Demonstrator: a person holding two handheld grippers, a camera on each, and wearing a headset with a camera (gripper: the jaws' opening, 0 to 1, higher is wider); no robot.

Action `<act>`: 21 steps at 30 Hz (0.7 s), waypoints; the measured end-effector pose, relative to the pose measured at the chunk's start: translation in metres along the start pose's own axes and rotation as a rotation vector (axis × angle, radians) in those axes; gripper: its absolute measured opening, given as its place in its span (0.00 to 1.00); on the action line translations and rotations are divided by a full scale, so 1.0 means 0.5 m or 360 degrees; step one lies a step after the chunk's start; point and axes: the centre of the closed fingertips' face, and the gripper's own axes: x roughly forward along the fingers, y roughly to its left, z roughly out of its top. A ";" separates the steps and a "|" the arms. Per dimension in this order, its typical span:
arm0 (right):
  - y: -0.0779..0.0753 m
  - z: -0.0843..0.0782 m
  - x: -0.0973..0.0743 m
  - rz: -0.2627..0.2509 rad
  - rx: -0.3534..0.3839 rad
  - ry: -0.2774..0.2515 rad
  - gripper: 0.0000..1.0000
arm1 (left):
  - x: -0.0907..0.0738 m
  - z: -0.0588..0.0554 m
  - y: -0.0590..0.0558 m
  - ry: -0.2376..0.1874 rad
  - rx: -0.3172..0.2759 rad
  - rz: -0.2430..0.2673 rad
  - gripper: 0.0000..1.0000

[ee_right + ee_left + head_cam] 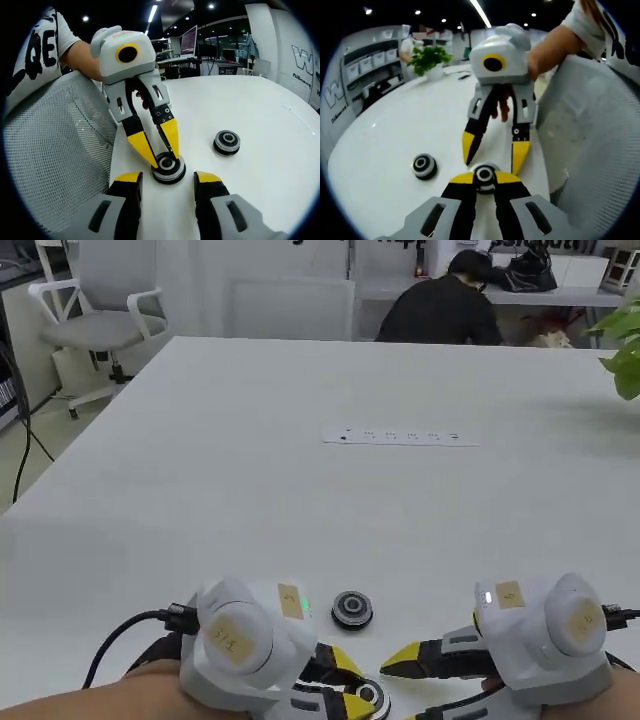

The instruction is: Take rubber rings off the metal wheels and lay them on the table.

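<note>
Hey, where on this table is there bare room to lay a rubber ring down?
Bare table lies between the loose wheel and the power strip, and on both sides of that strip. It is crowded at the near edge, where the left gripper is shut on a second wheel, facing the open right gripper.

The left gripper [485, 178] has glossy yellow-and-black plastic tips. Between them, a small round wheel [168, 167] of shiny metal wears a matt black rubber ring [172, 179]. Under it lies a smooth white tabletop [300, 500], and behind the gripper a coarse grey chair mesh [60, 165].
</note>
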 end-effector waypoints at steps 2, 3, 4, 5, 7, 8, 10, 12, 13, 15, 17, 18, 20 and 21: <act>0.000 0.002 0.003 -0.0006 0.0001 -0.0005 0.38 | 0.000 0.000 0.000 0.0000 0.0002 0.0003 0.14; -0.002 0.002 0.005 -0.0010 0.0005 -0.0009 0.38 | 0.000 0.000 0.000 0.0001 0.0001 0.0005 0.14; -0.003 0.003 0.006 -0.0013 0.0015 -0.0016 0.37 | 0.000 0.000 0.000 0.0001 0.0001 0.0007 0.14; -0.003 0.004 0.008 -0.0011 0.0034 -0.0022 0.36 | 0.000 0.000 -0.001 0.0002 0.0003 0.0009 0.14; -0.003 0.004 0.009 -0.0010 0.0062 -0.0032 0.34 | 0.000 0.000 0.000 0.0003 0.0004 0.0012 0.14; -0.003 0.004 0.010 -0.0012 0.0074 -0.0034 0.33 | 0.000 0.000 0.000 0.0002 0.0004 0.0014 0.14; -0.003 0.004 0.011 -0.0013 0.0086 -0.0036 0.31 | 0.000 -0.001 0.000 0.0001 0.0005 0.0018 0.14; -0.002 0.005 0.012 -0.0011 0.0107 -0.0053 0.30 | 0.001 -0.001 -0.001 0.0002 0.0007 0.0023 0.14; -0.003 0.006 0.012 -0.0010 0.0119 -0.0059 0.29 | 0.001 -0.001 -0.001 0.0003 0.0009 0.0025 0.14; -0.004 0.009 0.011 -0.0014 0.0130 -0.0071 0.28 | 0.002 0.000 0.000 -0.0003 0.0008 0.0027 0.14; -0.003 0.012 0.009 -0.0008 0.0165 -0.0086 0.27 | 0.002 0.000 0.000 0.0001 0.0010 0.0026 0.14; -0.003 0.012 0.010 -0.0008 0.0168 -0.0084 0.27 | 0.002 0.000 0.000 0.0004 0.0015 0.0028 0.14; -0.003 0.011 0.010 -0.0012 0.0165 -0.0078 0.26 | 0.002 0.000 -0.001 0.0008 0.0017 0.0034 0.14; -0.002 0.012 0.010 -0.0014 0.0161 -0.0075 0.26 | 0.003 -0.001 -0.001 0.0011 0.0020 0.0037 0.14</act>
